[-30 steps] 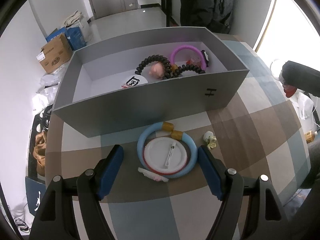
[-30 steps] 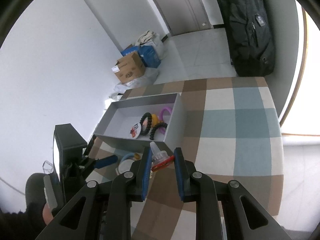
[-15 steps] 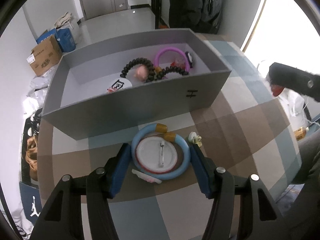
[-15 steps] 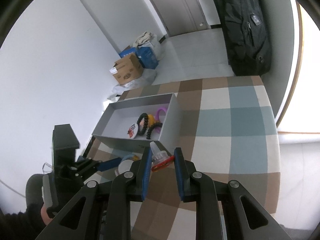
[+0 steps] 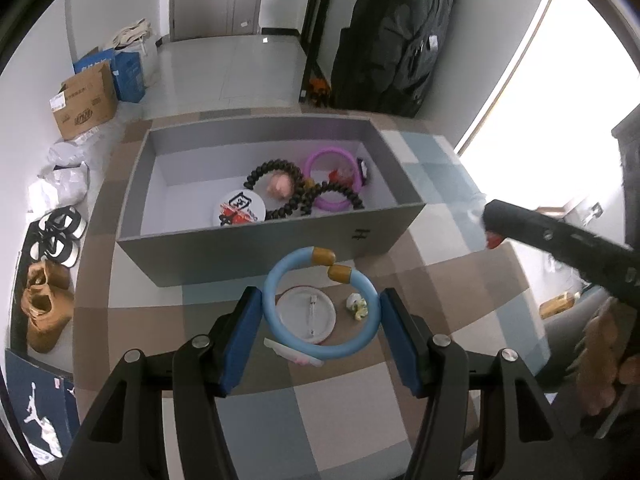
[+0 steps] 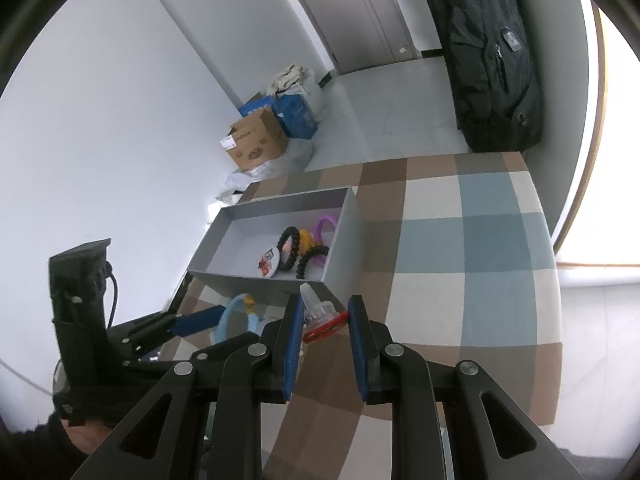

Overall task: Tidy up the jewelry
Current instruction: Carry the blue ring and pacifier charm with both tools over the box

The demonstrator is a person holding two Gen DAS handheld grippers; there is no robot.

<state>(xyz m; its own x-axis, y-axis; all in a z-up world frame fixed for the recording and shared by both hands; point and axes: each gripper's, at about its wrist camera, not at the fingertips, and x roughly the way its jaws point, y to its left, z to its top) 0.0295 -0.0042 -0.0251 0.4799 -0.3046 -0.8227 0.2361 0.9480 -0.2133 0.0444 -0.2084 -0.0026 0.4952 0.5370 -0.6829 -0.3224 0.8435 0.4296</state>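
My left gripper is shut on a light blue bangle with gold end caps and holds it lifted above the checked tabletop, in front of the grey box. Below it lie a white round pin badge, a small pale flower charm and a white hair clip. The box holds black bead bracelets, a purple bangle, a pink charm and a printed badge. My right gripper is shut on a red and clear ornament, above the table beside the box.
The right gripper's arm reaches in from the right in the left wrist view. A black backpack stands on the floor past the table. Cardboard boxes, bags and shoes lie on the floor at the left.
My left gripper closed on the blue bangle and lifted it off the table; the badge, charm and clip stayed below. My right gripper kept its hold on the ornament and shifted slightly.
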